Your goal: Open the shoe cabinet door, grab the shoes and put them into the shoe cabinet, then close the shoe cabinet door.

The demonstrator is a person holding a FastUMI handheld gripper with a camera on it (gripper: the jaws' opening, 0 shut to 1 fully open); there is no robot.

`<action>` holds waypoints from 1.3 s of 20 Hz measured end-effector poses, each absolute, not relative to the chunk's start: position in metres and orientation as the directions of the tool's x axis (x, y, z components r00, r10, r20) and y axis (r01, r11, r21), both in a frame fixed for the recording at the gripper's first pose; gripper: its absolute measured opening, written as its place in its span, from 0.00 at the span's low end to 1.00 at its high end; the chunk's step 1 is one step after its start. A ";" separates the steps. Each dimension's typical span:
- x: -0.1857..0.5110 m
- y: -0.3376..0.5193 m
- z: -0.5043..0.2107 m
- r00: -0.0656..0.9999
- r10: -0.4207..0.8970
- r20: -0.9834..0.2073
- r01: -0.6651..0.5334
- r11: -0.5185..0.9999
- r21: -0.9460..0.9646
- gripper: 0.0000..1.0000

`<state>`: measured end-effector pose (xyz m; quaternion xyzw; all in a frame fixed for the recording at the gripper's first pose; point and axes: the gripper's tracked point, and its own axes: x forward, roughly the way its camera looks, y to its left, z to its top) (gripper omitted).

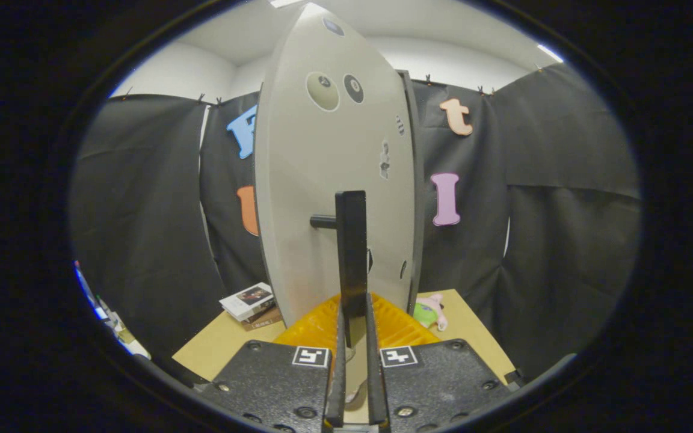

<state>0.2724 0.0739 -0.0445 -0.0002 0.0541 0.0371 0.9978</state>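
The gripper (352, 349) is clamped on the black bar handle (351, 258) of the shoe cabinet door (322, 180), just ahead on the table (214, 349). This looks like a door-swinging step; next calls for a steady arc about the hinge.

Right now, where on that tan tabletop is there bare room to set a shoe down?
Bare tan tabletop lies between the stacked books and the orange ridged tray, and right of the green-and-pink plush toy. The middle is crowded: the pale cabinet door stands there, its black bar handle between the gripper fingers.
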 end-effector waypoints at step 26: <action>0.276 -0.098 -0.041 0.987 0.104 -0.121 -0.092 0.991 0.096 0.05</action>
